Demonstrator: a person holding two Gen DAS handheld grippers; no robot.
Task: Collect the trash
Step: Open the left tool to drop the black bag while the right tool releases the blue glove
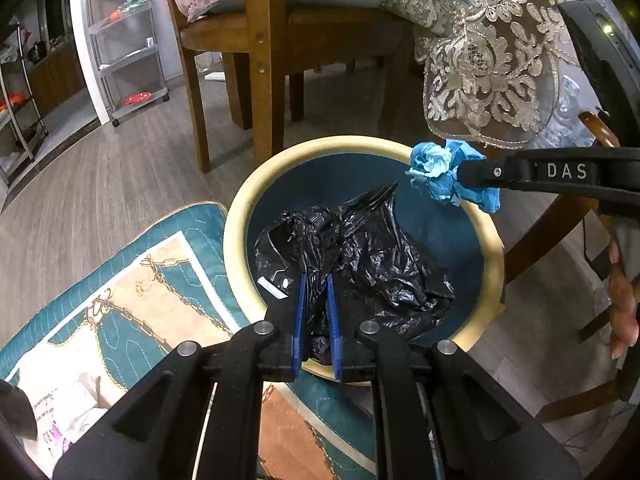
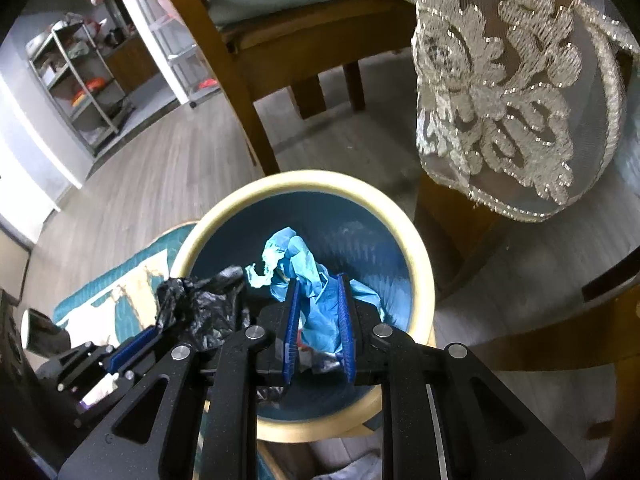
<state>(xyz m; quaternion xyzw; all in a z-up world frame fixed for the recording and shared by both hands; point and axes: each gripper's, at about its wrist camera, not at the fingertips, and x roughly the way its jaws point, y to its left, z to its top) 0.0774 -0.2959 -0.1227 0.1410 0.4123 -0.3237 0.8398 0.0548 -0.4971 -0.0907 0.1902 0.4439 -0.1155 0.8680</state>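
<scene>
A grey wood-plank floor is seen across the room, with metal shelving racks standing by a white wall at the far side. A wooden chair carrying cushions stands behind, and a lace-edged tablecloth hangs down on the right. A teal quilted mat with a chain pattern lies on the floor to the left. Beside it, touching its edge, a round bin with a cream rim and a dark teal inside is set. Over the bin's opening a crumpled black plastic bag is clamped between the blue pads of the left gripper. A blue crumpled wad of paper is pinched by the right gripper above the bin's far rim.
</scene>
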